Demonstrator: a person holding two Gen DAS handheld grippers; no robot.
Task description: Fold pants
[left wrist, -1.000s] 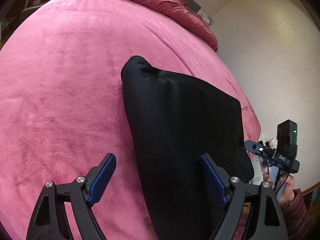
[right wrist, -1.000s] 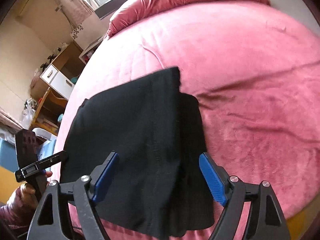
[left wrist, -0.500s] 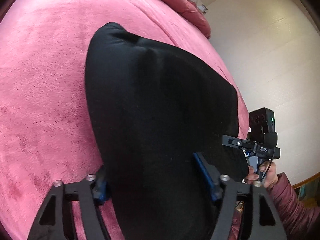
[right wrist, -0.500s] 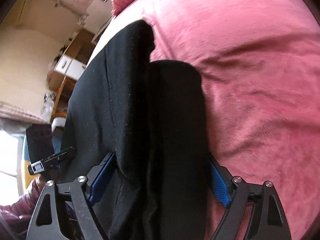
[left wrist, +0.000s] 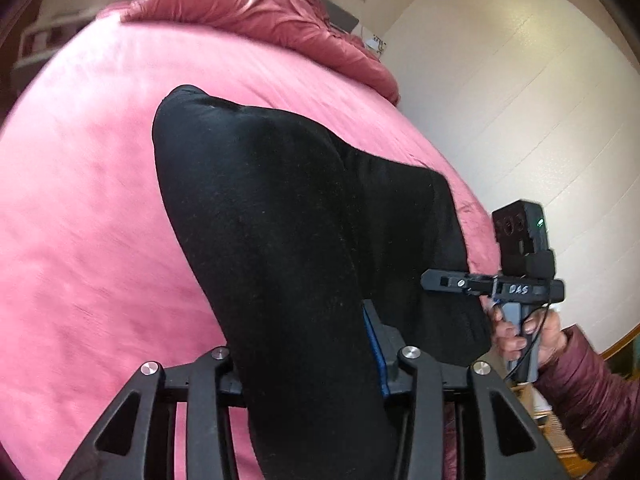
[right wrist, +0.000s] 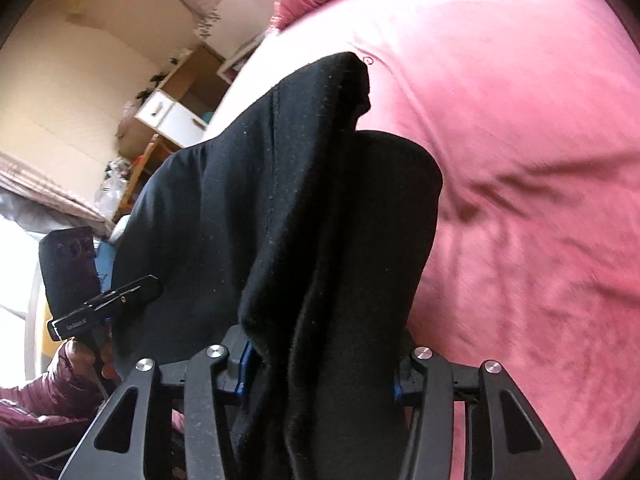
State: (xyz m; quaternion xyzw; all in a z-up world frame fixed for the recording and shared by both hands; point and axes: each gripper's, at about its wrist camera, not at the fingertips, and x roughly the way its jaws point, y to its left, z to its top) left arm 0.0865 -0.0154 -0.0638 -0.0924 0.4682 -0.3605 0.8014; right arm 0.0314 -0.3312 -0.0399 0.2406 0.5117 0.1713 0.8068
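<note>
Both tongs grip the near edge of the black pants (left wrist: 280, 220): left tongs (left wrist: 308, 364) and right tongs (right wrist: 320, 364); its length runs away from them over the bed (left wrist: 80, 220).

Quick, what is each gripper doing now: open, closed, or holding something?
Left gripper: closed on the near edge of the black pants.
Right gripper: closed on the bunched pants too.

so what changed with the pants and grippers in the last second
Both grippers were open over the black pants; now the left gripper and right gripper have closed on the near edge and raised it. The far end stays on the pink bed.
</note>
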